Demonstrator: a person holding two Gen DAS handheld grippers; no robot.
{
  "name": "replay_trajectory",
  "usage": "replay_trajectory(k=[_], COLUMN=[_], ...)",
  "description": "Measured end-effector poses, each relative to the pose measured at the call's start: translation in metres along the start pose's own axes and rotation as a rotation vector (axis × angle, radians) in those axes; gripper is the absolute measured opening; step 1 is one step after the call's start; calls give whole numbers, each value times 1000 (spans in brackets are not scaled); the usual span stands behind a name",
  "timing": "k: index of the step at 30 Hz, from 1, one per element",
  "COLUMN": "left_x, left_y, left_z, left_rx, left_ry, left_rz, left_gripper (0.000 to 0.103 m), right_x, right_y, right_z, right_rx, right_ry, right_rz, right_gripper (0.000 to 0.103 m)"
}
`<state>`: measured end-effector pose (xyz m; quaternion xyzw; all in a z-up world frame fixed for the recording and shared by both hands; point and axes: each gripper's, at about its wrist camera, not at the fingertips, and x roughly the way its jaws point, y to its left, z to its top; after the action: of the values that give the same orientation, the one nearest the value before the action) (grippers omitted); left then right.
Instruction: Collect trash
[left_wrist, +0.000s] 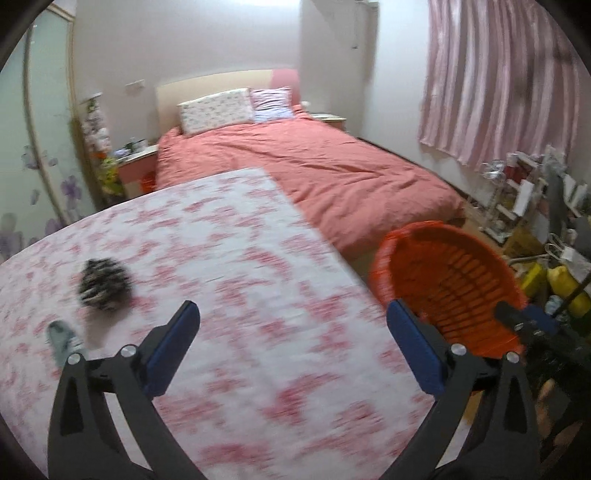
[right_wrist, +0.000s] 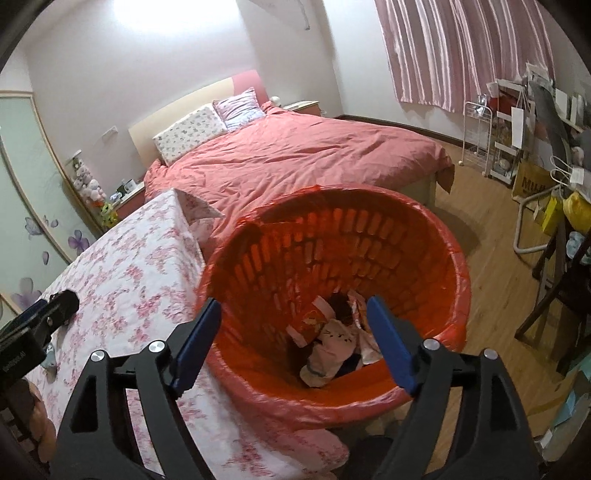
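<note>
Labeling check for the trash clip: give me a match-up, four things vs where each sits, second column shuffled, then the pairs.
Things:
1. striped black-and-white wad
2. basket
3. crumpled wrappers
4. pillows

Places:
A. at the head of the bed
B. at the bottom of the basket
C. on the floor beside the table
D. on the flowered tablecloth

Pairs: 1-D, 2-C, 3-B, 4-A

Orange slatted bin (right_wrist: 388, 236) beside table, wrappers (right_wrist: 332, 339) inside; striped scrap (left_wrist: 105, 284), pale scrap (left_wrist: 62, 339) on tablecloth
</note>
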<state>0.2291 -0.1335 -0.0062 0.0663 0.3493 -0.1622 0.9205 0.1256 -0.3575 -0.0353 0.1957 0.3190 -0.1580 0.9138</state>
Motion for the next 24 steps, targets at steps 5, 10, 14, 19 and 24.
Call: replay_trajectory(k=[5,10,14,19,24], left_x=[-11,-15,-12,-2,11], left_y=[53,118,165,201,210], left_z=[-16,-34,-48,-61,-61], left_rx=[-59,-121,-181,-251,-286], left_ry=[12,59,103,147,163], left_rz=[91,249,349,356,321], left_gripper=[99,99,99,93,64], right_x=[-6,-8,-7,-8,-10], right_y=[24,53,72,92,109], right_z=[-6,-14,-21,-27,-33], right_rx=[-41,-113,-162,-208,-245], right_ry=[-16,-25,-21,-8,6], right_rz=[-2,-5,-2,9,17], right_gripper=[91,92,92,92,92])
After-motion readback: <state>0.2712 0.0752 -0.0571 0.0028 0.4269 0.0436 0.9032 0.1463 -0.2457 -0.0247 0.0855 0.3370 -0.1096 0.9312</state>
